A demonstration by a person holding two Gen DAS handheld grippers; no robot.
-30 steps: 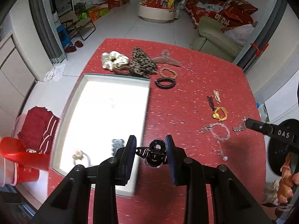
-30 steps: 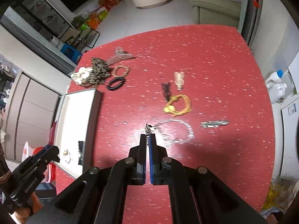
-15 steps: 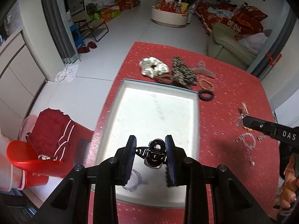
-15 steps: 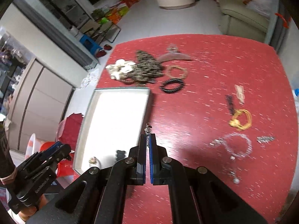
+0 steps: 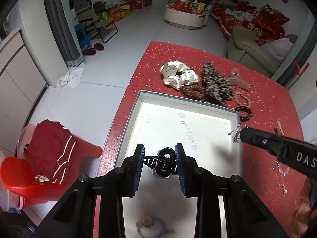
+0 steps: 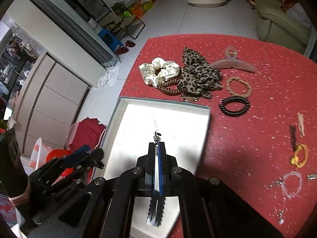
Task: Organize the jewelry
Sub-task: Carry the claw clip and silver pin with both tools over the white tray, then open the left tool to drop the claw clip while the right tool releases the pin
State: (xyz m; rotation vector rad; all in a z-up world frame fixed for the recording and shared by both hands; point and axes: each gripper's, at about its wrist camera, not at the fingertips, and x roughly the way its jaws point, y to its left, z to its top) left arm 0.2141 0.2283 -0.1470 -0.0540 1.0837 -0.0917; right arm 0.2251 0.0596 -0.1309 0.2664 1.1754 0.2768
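Left claw (image 5: 158,159) pinches black hair clip (image 5: 165,163); right claw (image 6: 157,143) pinches seemingly a chain (image 5: 235,133).

dim room | tray (image 5: 136,107) glare | fisheye edges | foreground blur

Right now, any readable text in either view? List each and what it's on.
"DAS": white letters on the right gripper body, cut off by the frame edge.
Handwritten marks on the white tray floor: too faint to read.
White lettering on the red sofa cushions: too distorted to read.
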